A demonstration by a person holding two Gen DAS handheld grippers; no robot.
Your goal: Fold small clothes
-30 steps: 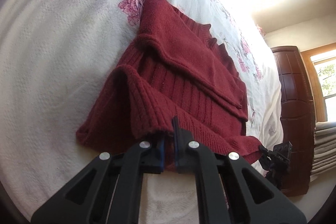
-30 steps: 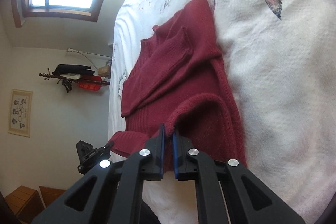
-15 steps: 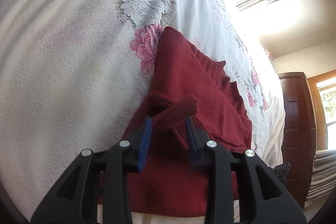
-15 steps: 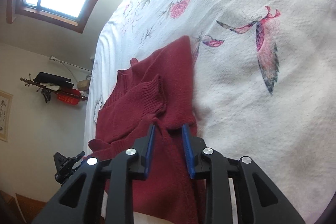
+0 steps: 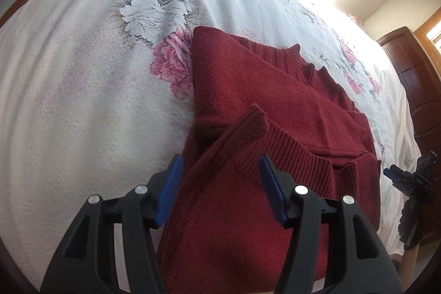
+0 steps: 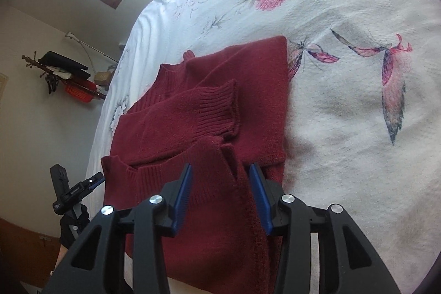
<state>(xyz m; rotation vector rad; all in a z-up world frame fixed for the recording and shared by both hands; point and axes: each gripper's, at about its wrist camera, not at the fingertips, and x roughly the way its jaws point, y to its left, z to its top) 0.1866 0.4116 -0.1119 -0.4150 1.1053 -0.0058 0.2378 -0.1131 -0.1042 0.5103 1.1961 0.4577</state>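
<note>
Sweater, one, maroon, folded on floral bed. Two grippers, left and right, above sweater's near hem, jaws apart, gripping nothing.

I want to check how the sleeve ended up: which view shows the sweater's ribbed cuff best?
The right wrist view: the ribbed cuff lies whole and unobstructed on top of the red sweater. The left wrist view shows a cuff edge-on, partly behind the open left gripper.
</note>
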